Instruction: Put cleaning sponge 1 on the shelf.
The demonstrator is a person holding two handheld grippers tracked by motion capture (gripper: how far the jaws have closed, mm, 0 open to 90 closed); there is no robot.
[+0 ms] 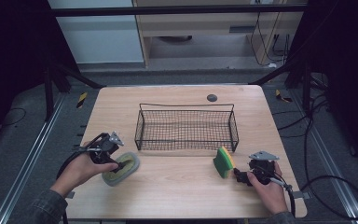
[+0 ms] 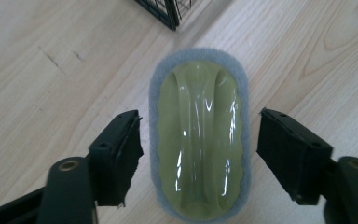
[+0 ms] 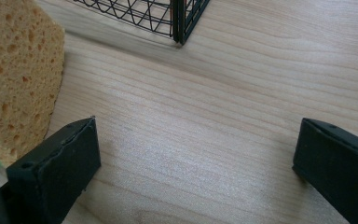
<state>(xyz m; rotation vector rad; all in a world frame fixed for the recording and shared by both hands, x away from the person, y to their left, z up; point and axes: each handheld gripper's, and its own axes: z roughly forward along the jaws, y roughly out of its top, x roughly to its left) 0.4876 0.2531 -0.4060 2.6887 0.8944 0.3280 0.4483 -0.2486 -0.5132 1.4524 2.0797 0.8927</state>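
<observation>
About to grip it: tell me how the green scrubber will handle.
The scrubber has a glossy ridged handle, so the pads may slip. Its grey felt rim looks soft and probably light. Lying flat, it should not roll. The left gripper straddles it, not yet pressing.

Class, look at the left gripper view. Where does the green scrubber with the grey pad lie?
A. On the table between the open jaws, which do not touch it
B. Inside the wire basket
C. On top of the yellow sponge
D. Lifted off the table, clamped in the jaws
A: the scrubber lies flat on the table, with a gap between it and each jaw of the left gripper.
</observation>
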